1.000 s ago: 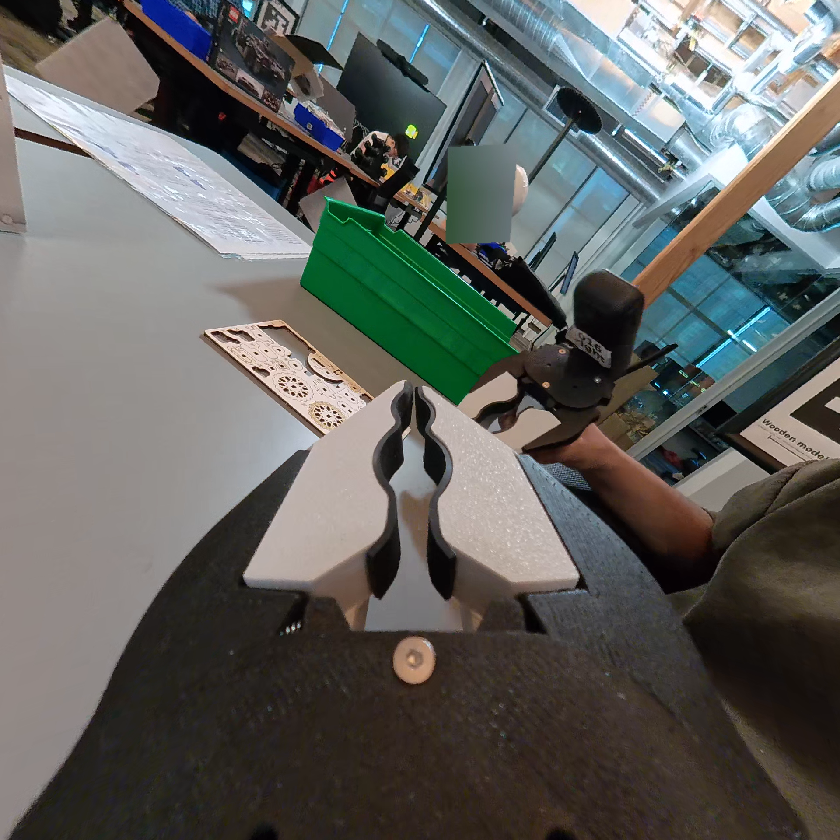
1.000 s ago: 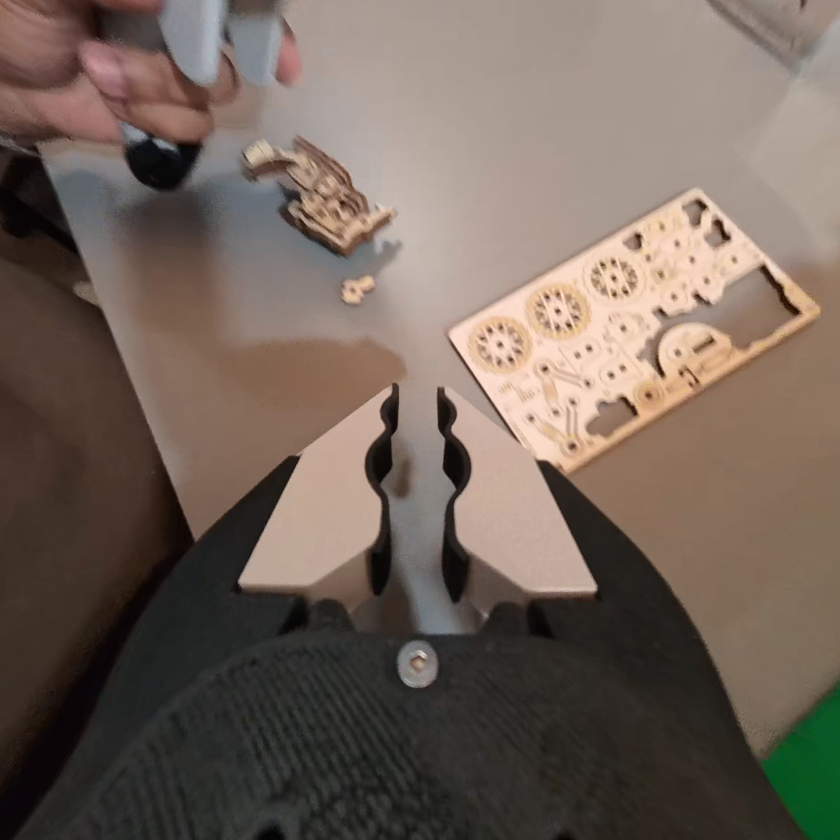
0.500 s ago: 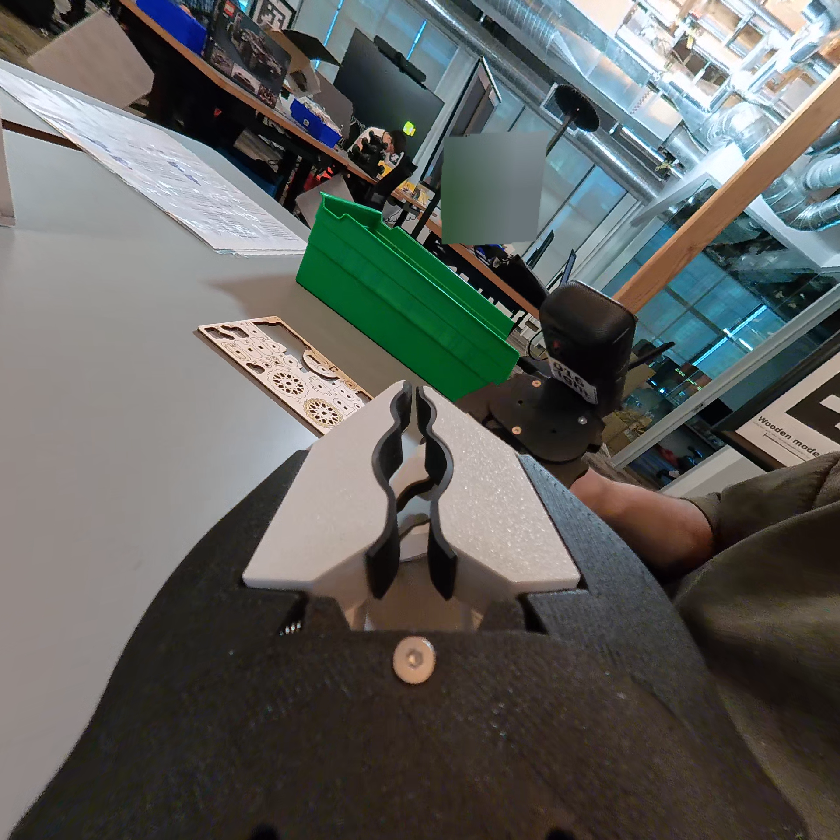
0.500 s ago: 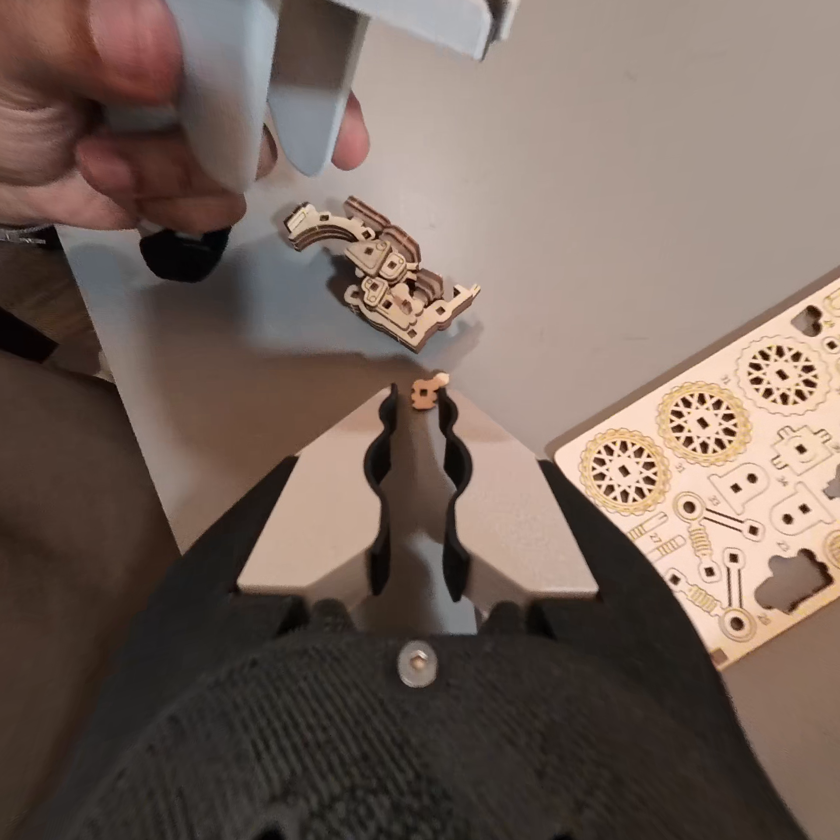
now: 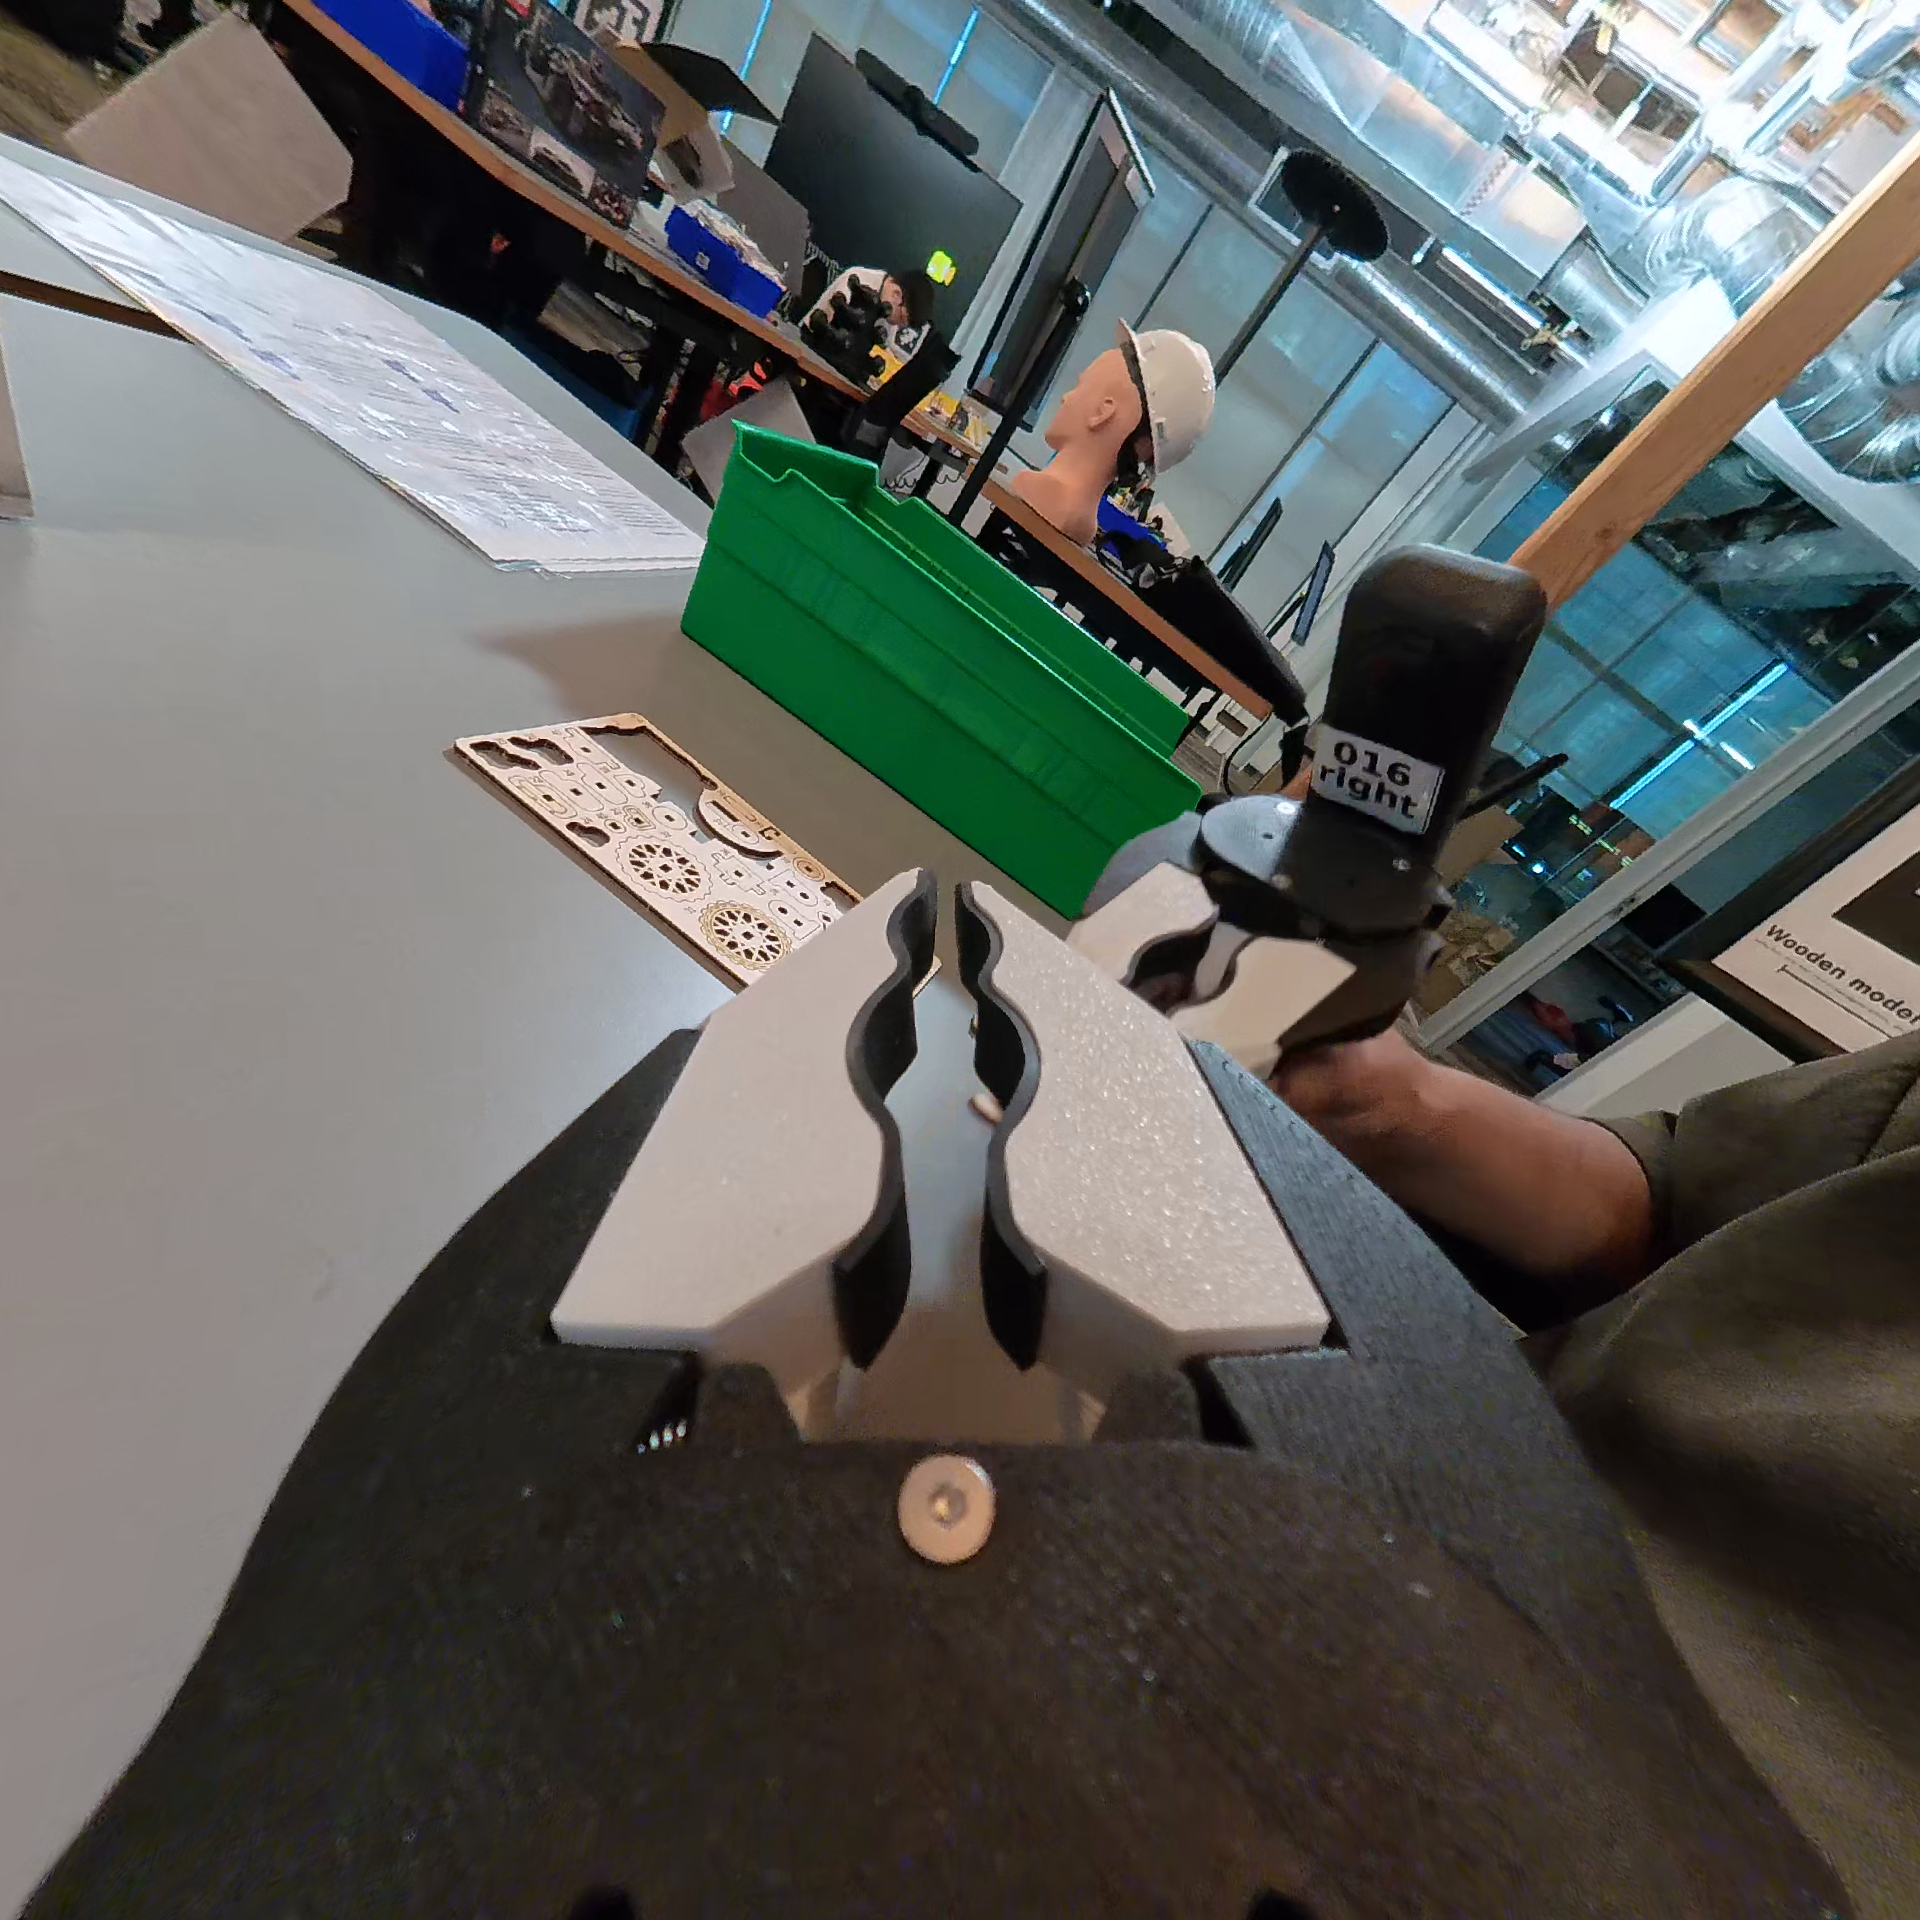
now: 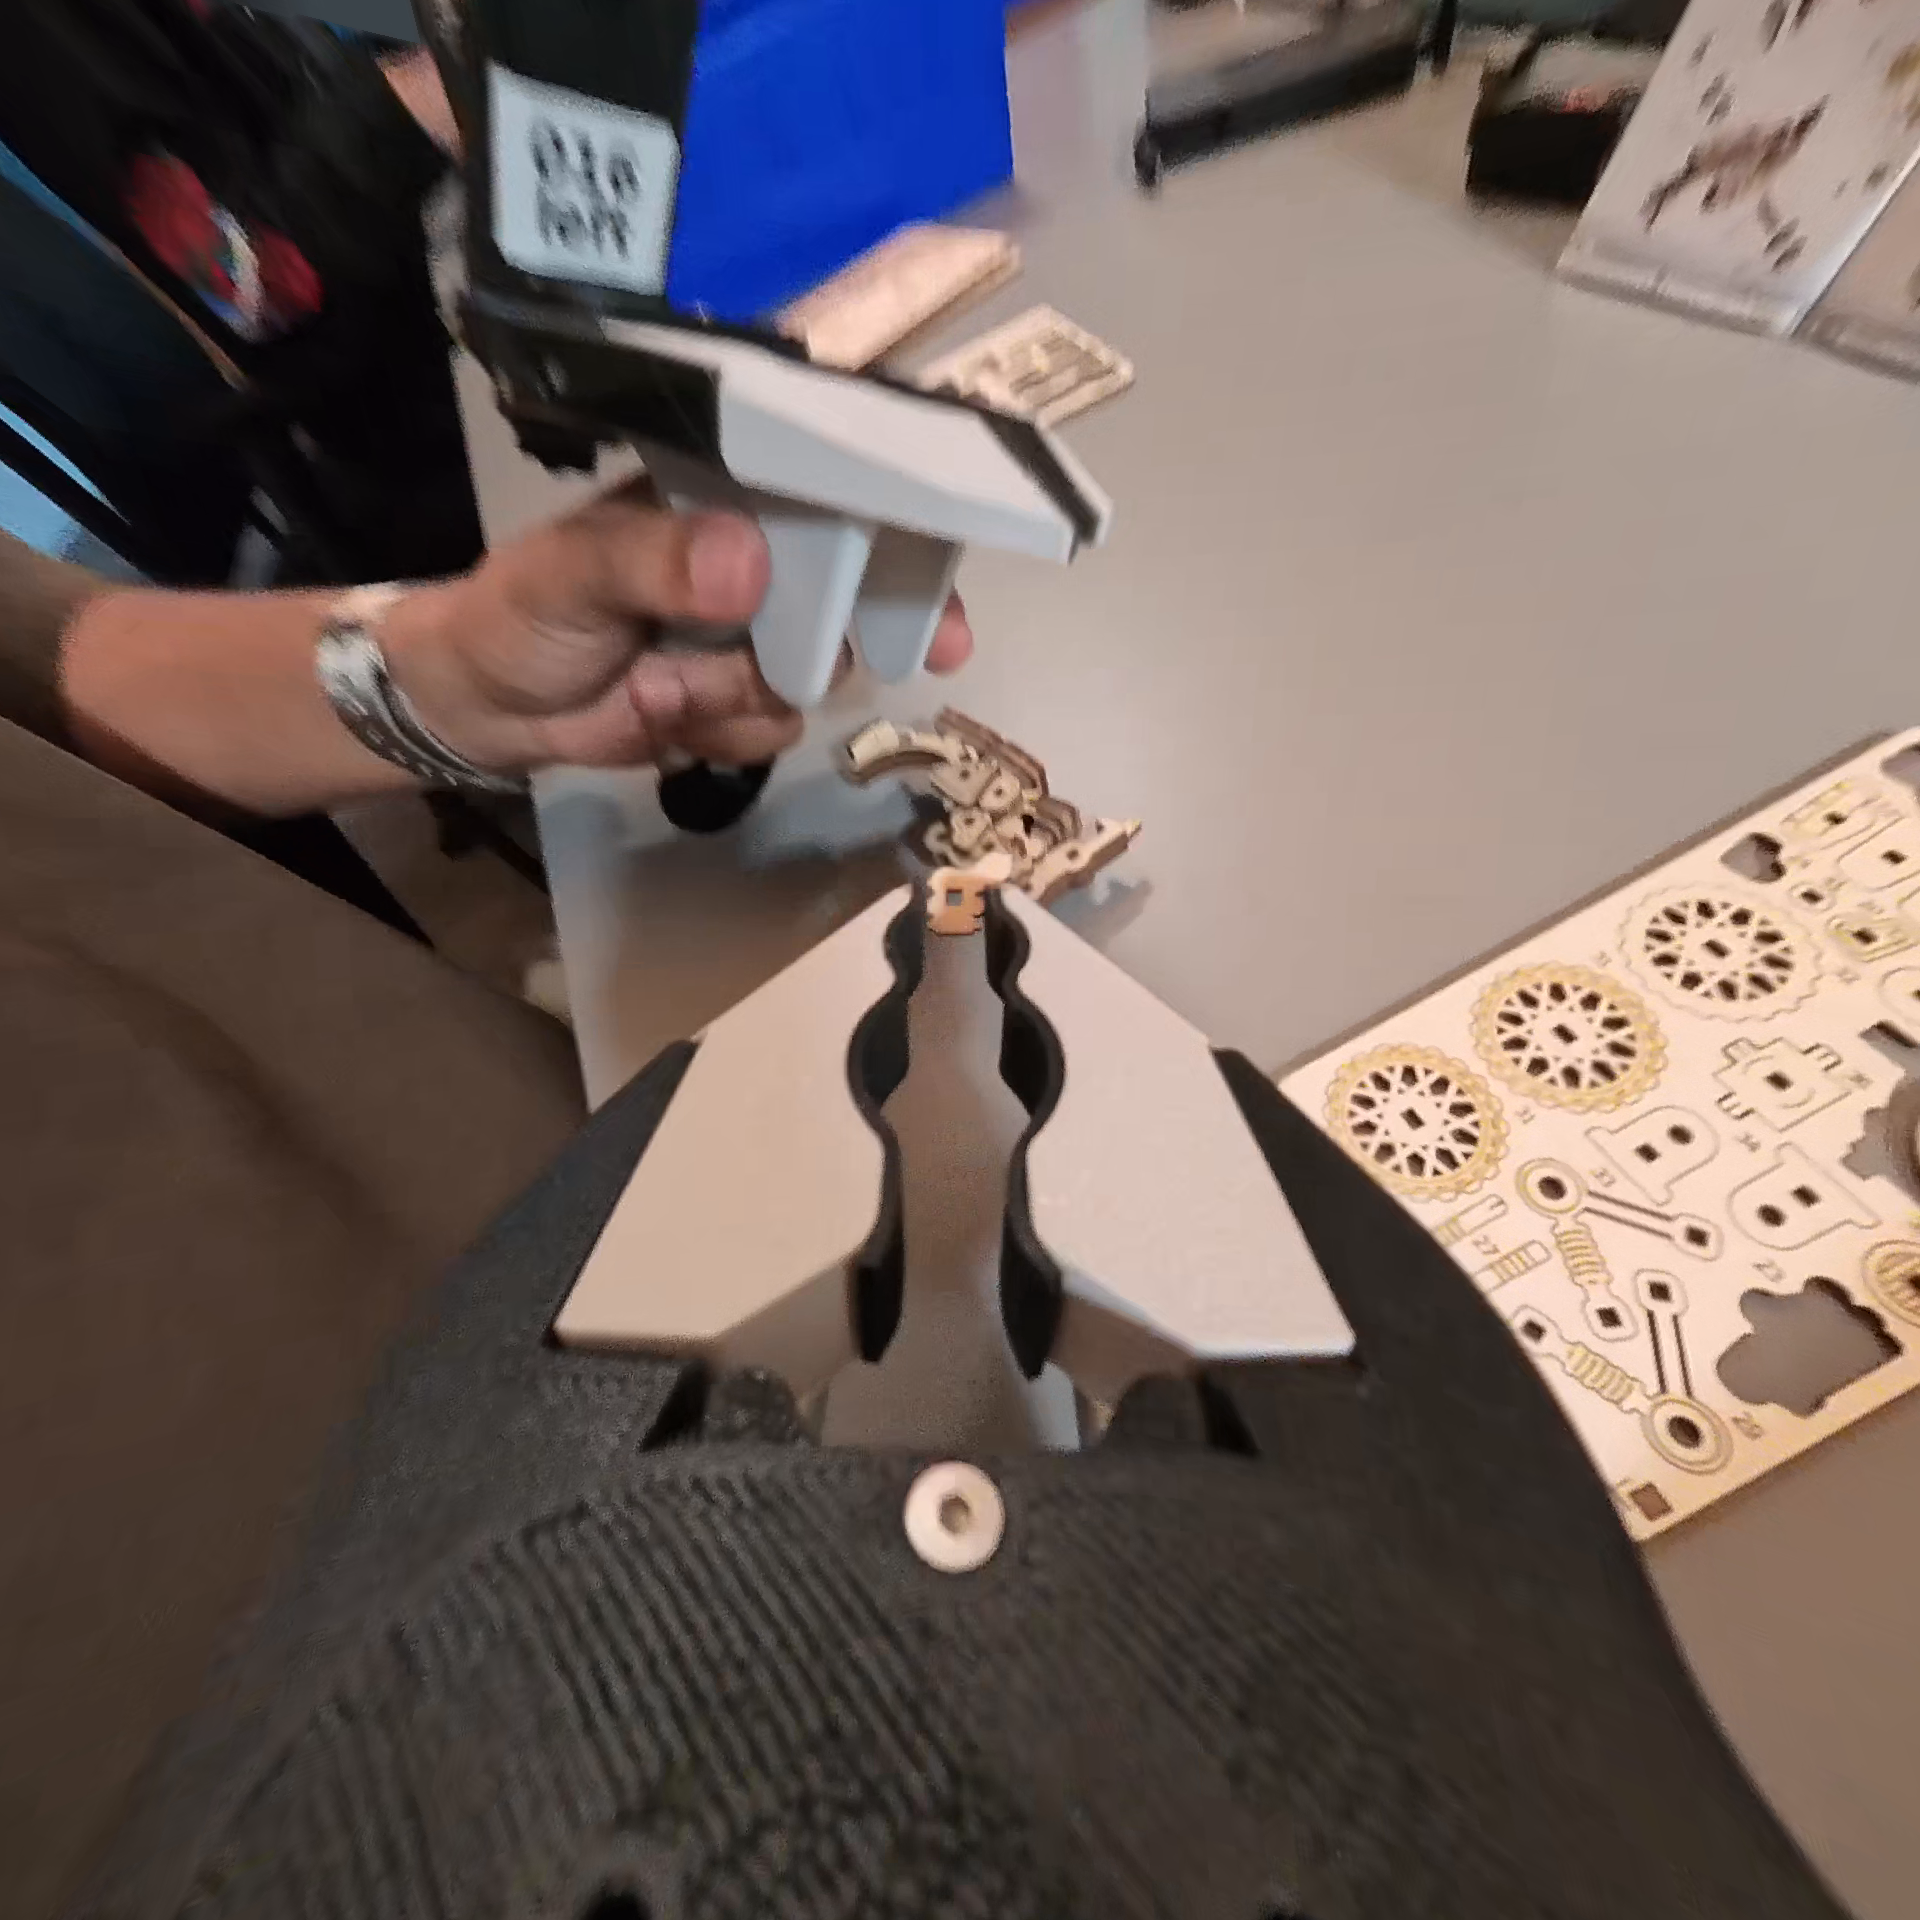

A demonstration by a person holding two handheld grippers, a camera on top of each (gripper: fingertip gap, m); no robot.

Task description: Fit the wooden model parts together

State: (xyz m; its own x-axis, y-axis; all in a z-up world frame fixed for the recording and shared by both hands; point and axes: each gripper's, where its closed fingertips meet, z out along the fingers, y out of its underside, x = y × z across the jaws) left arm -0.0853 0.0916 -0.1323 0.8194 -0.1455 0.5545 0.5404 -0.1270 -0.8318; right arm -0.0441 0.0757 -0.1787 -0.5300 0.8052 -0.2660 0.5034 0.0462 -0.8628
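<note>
My right gripper (image 6: 961, 904) is shut on a small flat wooden piece (image 6: 958, 899), pinched at the fingertips just in front of the partly built wooden model (image 6: 987, 810) that lies on the grey table (image 6: 1455, 520). My left gripper (image 5: 945, 904) has its jaws nearly touching and holds nothing. It hovers above and left of the model in the right wrist view (image 6: 1075, 509). The right gripper also shows in the left wrist view (image 5: 1174, 966). A laser-cut wooden parts sheet (image 6: 1662, 1091) lies to the right of the model, and it also shows in the left wrist view (image 5: 665, 842).
A green bin (image 5: 935, 665) stands behind the parts sheet. Printed paper sheets (image 5: 364, 384) lie at the far left. A second wooden sheet (image 6: 1039, 364) and a blue object (image 6: 831, 135) are at the far side. The table's near edge is close to the model. The grippers' ends are close to 6 cm from one another.
My right gripper moved to the small wooden piece on the table, closed on it and now holds it near the model. The left gripper stayed hovering, jaws unchanged.
</note>
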